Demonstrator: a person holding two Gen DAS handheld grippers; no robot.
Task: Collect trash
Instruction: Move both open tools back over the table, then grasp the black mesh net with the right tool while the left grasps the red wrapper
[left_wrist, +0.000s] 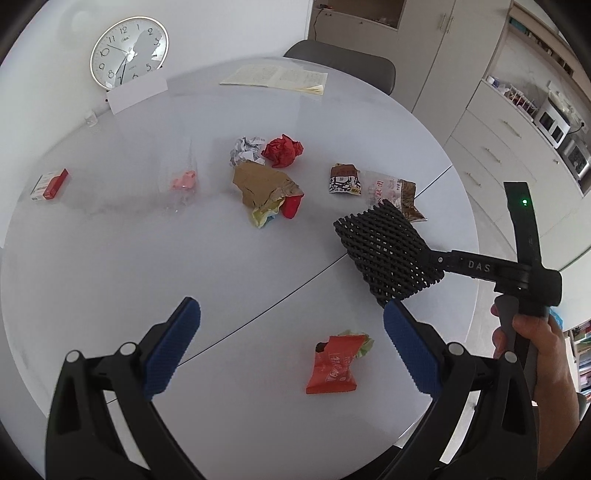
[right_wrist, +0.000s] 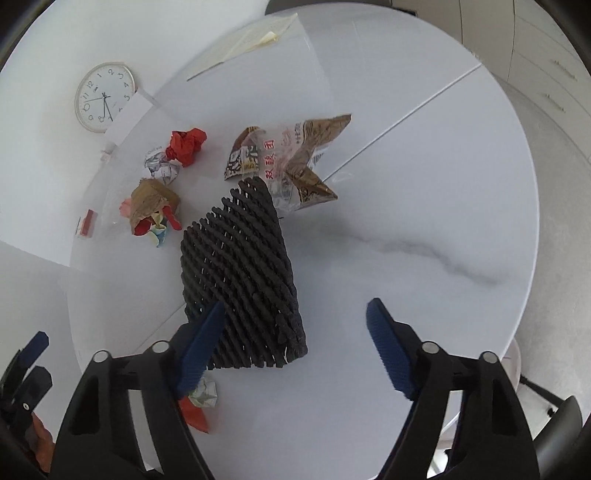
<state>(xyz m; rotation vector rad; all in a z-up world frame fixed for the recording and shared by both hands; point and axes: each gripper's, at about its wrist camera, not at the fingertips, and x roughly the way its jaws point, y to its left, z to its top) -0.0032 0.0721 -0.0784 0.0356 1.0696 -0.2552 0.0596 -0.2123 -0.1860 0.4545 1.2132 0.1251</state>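
Note:
Trash lies on a round white table (left_wrist: 110, 258). A black foam net (left_wrist: 388, 251) lies on the table; in the right wrist view the net (right_wrist: 243, 280) lies between my right gripper's (right_wrist: 295, 332) wide-open jaws, against the left finger (right_wrist: 201, 347). My left gripper (left_wrist: 291, 343) is open and empty above a red snack wrapper (left_wrist: 332, 365). Farther off are a red paper ball (left_wrist: 282, 149), a crumpled white paper (left_wrist: 243, 149), a brown paper bag (left_wrist: 262, 188), a small dark wrapper (left_wrist: 343, 179) and a clear printed bag (left_wrist: 391, 192).
A wall clock (left_wrist: 129, 51) leans at the table's far edge beside a white card (left_wrist: 136, 94). An open booklet (left_wrist: 273, 77) and a grey chair (left_wrist: 340, 62) are at the back. A red-and-white box (left_wrist: 50, 184) lies left. Cabinets (left_wrist: 498, 129) stand right.

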